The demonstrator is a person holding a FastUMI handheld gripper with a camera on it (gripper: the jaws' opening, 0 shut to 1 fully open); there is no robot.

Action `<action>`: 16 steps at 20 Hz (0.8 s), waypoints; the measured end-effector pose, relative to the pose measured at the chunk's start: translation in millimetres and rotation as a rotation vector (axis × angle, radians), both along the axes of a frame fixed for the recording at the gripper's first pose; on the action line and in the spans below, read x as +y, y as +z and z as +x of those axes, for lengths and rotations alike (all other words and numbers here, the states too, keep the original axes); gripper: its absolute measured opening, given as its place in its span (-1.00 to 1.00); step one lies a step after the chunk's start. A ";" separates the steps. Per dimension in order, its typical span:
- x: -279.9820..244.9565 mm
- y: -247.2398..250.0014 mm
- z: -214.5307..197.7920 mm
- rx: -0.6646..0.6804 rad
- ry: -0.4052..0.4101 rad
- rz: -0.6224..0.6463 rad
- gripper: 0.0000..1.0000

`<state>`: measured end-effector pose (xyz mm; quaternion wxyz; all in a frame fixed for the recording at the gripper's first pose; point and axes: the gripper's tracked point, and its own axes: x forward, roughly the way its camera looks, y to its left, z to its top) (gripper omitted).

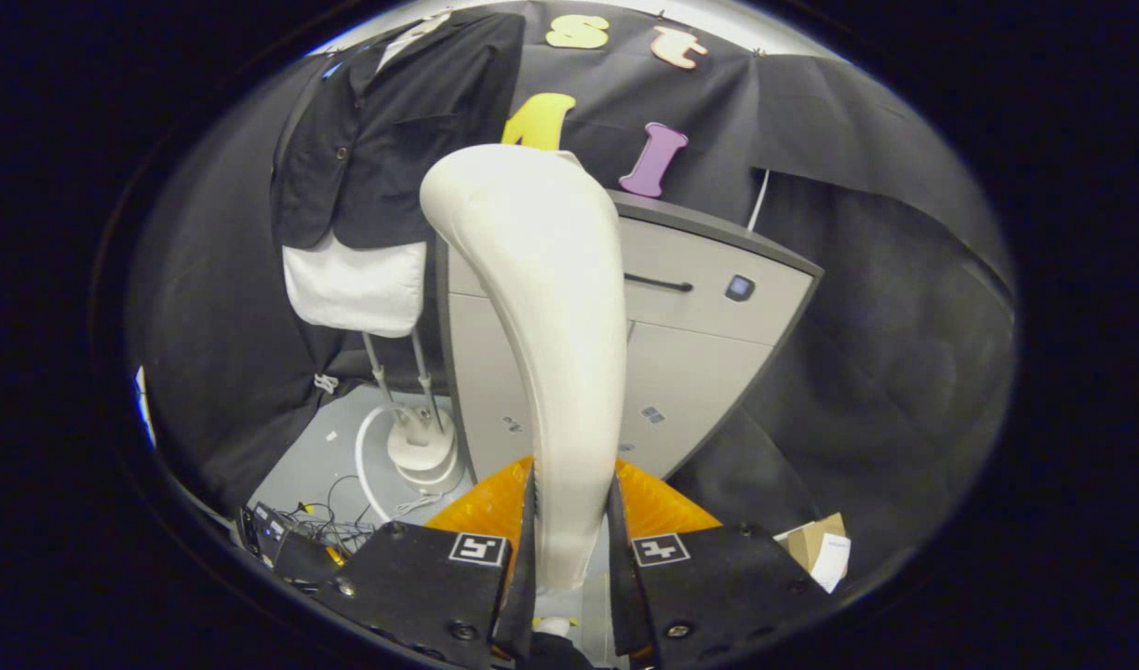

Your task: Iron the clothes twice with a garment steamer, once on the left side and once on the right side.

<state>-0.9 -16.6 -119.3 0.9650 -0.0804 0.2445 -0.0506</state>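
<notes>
A cream-white garment steamer handle [551,316] rises between my two fingers, curving up and to the left at its head. My gripper [571,521] is shut on it, both fingers pressing its lower part. Beyond and to the left of the steamer head hangs the clothing: a dark jacket [393,130] over a white shirt [355,284], on a stand. The steamer head is apart from the jacket, to its right and nearer to me.
The stand's poles [397,377] go down to a white steamer base [422,451] with a white hose on the grey floor. A grey cabinet [709,307] stands behind the handle. Cables and a small device [281,535] lie at lower left; a cardboard box [816,549] lies at lower right.
</notes>
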 end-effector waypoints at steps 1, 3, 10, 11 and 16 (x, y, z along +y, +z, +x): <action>-12.1 1.2 -3.3 -0.001 -0.005 0.006 -0.29; -28.8 3.6 -8.2 -0.006 -0.010 0.019 -0.29; -72.0 10.1 -17.1 -0.012 -0.036 0.062 -0.29; -72.3 11.3 -19.7 -0.015 -0.038 0.065 -0.29; -75.0 10.6 -19.4 -0.011 -0.046 0.056 -0.29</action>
